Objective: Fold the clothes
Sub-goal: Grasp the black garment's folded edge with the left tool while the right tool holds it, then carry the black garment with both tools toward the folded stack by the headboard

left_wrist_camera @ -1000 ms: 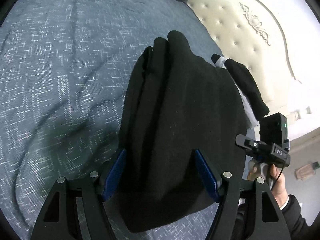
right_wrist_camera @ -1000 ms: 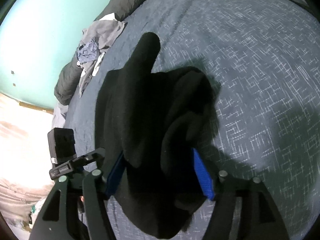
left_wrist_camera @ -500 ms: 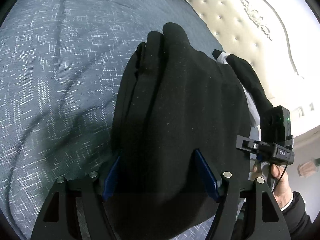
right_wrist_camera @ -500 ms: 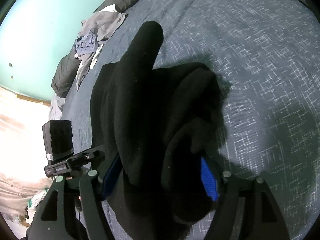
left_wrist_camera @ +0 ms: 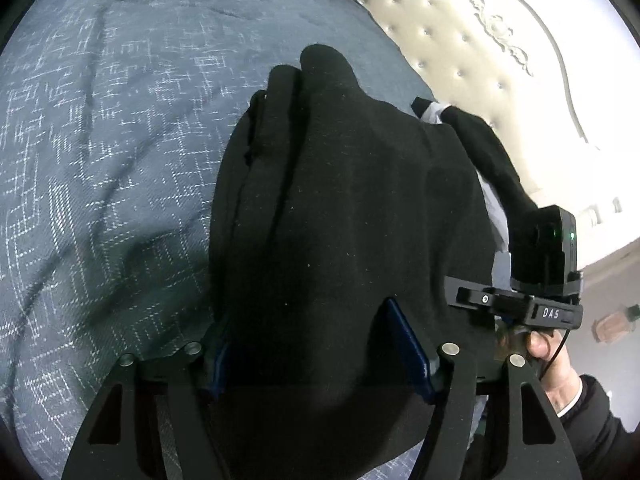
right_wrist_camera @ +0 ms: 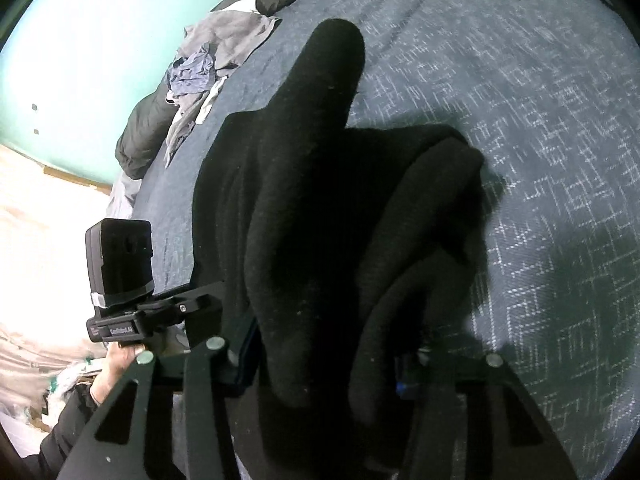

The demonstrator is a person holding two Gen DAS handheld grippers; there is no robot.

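above the blue patterned bedspread (left_wrist_camera: 100, 152) a bunched black knit garment (left_wrist_camera: 340, 220) is carried, pinched by left gripper (left_wrist_camera: 320, 344) and right gripper (right_wrist_camera: 324, 364); unfolded grey clothes (right_wrist_camera: 216, 52) remain at 11 o'clock.

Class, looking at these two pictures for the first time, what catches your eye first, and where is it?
A bulky black garment fills the middle of both views, bunched between each hand-held gripper's blue pads above a blue patterned bedspread. A cream tufted headboard sits upper right in the left view; crumpled grey clothes lie upper left in the right view.
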